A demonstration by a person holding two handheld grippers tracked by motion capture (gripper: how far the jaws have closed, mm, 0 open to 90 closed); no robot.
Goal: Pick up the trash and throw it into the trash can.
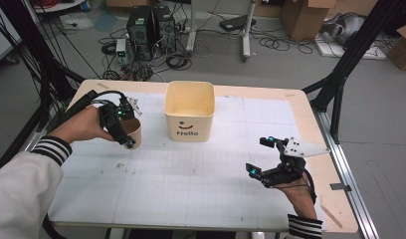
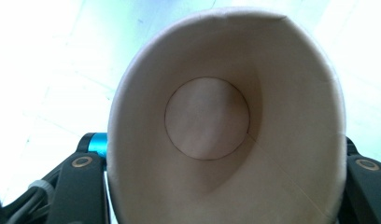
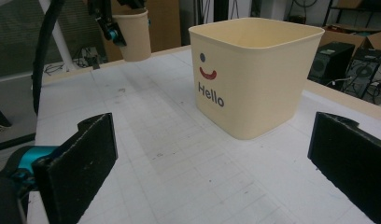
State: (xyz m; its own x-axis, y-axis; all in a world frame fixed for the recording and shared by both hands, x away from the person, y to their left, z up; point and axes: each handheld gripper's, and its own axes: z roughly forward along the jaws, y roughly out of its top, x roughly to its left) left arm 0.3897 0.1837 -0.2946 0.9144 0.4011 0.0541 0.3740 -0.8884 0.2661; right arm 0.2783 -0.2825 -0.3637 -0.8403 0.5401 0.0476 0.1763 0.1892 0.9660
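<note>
Paper cup [image 1: 133,132] sits clamped in the left tool [image 1: 122,130], at about 9 o'clock from the cream bin [image 1: 189,110] in the high view and apart from it. From above, the tool's black body and the hand [image 1: 84,125] cover much of the cup's near side, so its base and whether it clears the surface [image 1: 191,174] are hard to judge there. The right tool's own view settles that: the cup [image 3: 132,35] hangs above the surface at 11 o'clock, its bottom free, though its rim is cut by the top edge. The left tool's view looks straight into the cup's mouth [image 2: 226,121]; the round bottom disc is plain, and the jaws are half hidden behind the wall at 5 and 7 o'clock, pressing it into an oval. The right tool [image 1: 266,155] rests low at 4 o'clock from the bin, jaws spread wide with nothing between them. The bin's "Hello" face [image 3: 211,95] is readable here, its inside hidden.
</note>
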